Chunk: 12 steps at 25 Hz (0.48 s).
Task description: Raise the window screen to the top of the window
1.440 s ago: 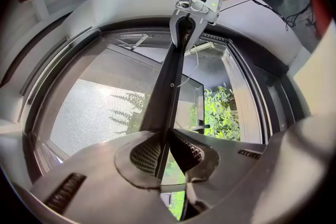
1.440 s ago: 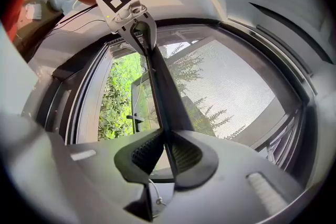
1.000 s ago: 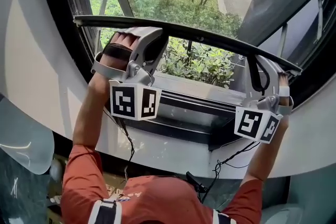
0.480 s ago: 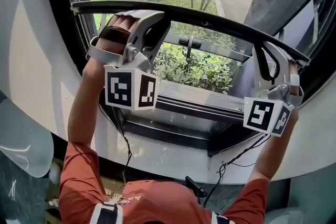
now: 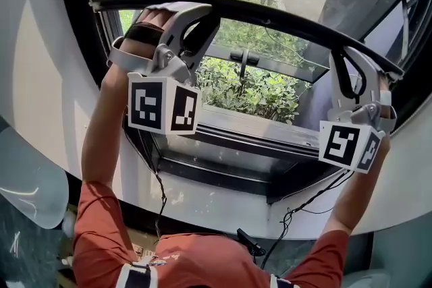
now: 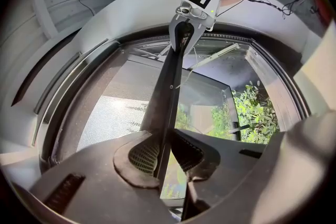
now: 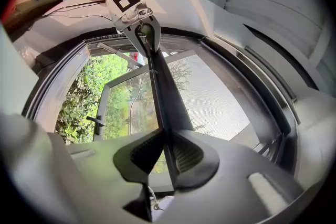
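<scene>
The window screen's dark bottom bar runs across the window, curved by the lens. My left gripper grips it near its left end and my right gripper near its right end, both pointing a little upward. In the left gripper view the bar stands edge-on between the ribbed pads of that gripper; its jaws are opening slightly while the pads still touch the bar. The right gripper pinches the bar the same way. Fine mesh hangs above the bar.
Below the bar an outward-opened casement with a dark handle shows green shrubs outside. The grey sill and dark window frame surround the opening. Cables hang from both grippers toward the person's red shirt.
Both grippers have risen together with the bar held between them. More of the open window and the casement handle now shows below the bar.
</scene>
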{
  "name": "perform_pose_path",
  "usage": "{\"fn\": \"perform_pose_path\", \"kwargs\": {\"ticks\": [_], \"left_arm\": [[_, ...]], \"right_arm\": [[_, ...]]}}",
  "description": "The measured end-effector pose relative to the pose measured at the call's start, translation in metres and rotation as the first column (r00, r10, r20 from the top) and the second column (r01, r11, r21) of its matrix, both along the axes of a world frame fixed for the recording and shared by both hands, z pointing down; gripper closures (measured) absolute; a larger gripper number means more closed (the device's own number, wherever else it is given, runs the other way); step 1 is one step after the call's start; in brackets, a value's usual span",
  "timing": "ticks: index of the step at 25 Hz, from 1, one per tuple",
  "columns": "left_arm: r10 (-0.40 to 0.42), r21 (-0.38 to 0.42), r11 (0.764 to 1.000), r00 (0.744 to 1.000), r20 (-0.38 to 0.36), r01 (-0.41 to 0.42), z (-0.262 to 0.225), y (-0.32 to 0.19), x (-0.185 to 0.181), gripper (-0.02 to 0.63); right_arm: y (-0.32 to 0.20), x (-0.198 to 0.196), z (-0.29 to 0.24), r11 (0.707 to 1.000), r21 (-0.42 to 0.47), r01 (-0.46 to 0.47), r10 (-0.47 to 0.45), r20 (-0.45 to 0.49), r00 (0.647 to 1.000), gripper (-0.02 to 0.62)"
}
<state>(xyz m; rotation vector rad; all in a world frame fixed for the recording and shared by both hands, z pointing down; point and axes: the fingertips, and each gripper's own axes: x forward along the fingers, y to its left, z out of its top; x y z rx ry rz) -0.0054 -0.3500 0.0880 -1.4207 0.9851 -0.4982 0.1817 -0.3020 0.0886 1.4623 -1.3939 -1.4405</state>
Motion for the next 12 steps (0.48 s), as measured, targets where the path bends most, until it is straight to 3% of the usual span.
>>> {"fn": "perform_pose_path", "kwargs": {"ticks": [12], "left_arm": [[0.0, 0.065, 0.998, 1.0, -0.016, 0.001, -0.042, -0.002, -0.001, 0.532]], "right_arm": [[-0.002, -0.002, -0.043, 0.998, 0.063, 0.006, -0.006, -0.005, 1.0, 0.526]]}}
